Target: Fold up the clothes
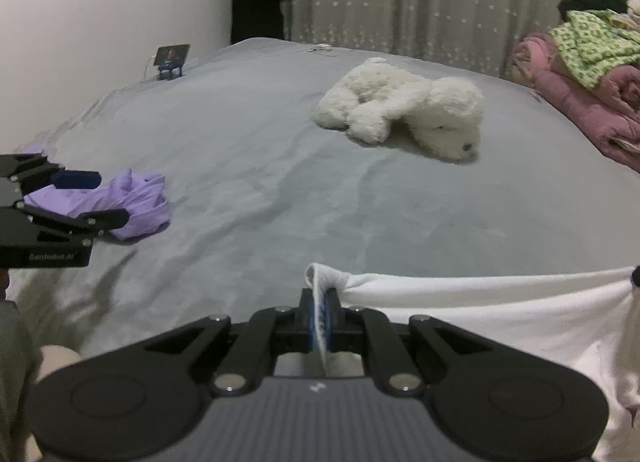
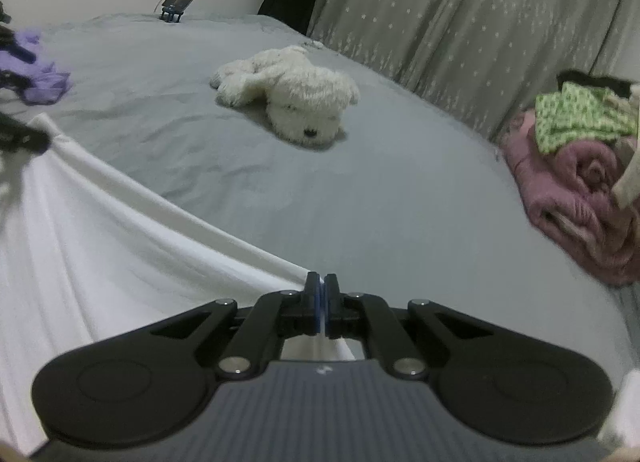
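A white garment (image 1: 480,302) is stretched between my two grippers above the grey bed (image 1: 260,142). My left gripper (image 1: 320,294) is shut on one corner of it, and a fold of white cloth sticks up between the pads. My right gripper (image 2: 321,286) is shut on the other corner of the white garment (image 2: 100,230), which runs off to the left in the right wrist view. A crumpled purple garment (image 1: 132,202) lies on the bed at the left, also in the right wrist view (image 2: 40,82).
A white plush dog (image 1: 408,110) lies mid-bed. A rolled pink blanket (image 1: 580,102) with green patterned cloth (image 1: 592,46) sits at the right edge. A phone on a stand (image 1: 172,58) is at the far left. Another black gripper (image 1: 52,206) lies at the left, over the purple garment. Curtains hang behind.
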Motion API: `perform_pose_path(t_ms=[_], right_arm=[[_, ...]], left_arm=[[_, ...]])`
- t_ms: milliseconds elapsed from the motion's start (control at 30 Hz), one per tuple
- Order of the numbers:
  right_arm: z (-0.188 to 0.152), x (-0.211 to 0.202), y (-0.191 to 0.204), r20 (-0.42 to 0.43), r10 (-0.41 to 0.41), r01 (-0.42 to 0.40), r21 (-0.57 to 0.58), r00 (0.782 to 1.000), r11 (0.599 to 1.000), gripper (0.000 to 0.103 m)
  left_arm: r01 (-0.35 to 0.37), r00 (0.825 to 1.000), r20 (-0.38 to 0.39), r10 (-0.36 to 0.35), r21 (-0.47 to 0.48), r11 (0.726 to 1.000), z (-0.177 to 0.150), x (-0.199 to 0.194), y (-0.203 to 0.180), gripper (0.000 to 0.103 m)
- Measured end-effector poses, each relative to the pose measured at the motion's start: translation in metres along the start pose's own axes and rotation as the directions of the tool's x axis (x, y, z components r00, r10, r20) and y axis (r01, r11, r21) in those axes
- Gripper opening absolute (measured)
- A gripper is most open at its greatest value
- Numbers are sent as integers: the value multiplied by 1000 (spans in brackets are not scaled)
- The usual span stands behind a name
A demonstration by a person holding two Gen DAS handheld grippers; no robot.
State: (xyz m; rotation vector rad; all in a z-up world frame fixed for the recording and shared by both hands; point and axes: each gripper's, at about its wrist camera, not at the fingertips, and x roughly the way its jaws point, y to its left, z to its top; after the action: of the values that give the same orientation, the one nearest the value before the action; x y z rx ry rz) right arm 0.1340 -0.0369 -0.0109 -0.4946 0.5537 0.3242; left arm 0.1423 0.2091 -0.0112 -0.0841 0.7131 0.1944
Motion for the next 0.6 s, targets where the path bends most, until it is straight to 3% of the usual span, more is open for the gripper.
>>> perform_pose_path(t_ms=[200, 433, 600], right_arm=[[14, 33, 4, 4, -34, 34, -25, 999, 999, 2], [5, 71, -1, -62, -26, 27, 14, 998, 1000, 2], [-3, 90, -2, -110, -7, 14, 59, 994, 998, 2]], left_arm=[[-11, 1000, 16, 12, -29, 1000, 1, 15, -4, 5], [-14, 1000, -16, 14, 25, 1000, -9, 32, -16, 7], [13, 999, -51, -13, -1, 1000, -10, 32, -11, 15]])
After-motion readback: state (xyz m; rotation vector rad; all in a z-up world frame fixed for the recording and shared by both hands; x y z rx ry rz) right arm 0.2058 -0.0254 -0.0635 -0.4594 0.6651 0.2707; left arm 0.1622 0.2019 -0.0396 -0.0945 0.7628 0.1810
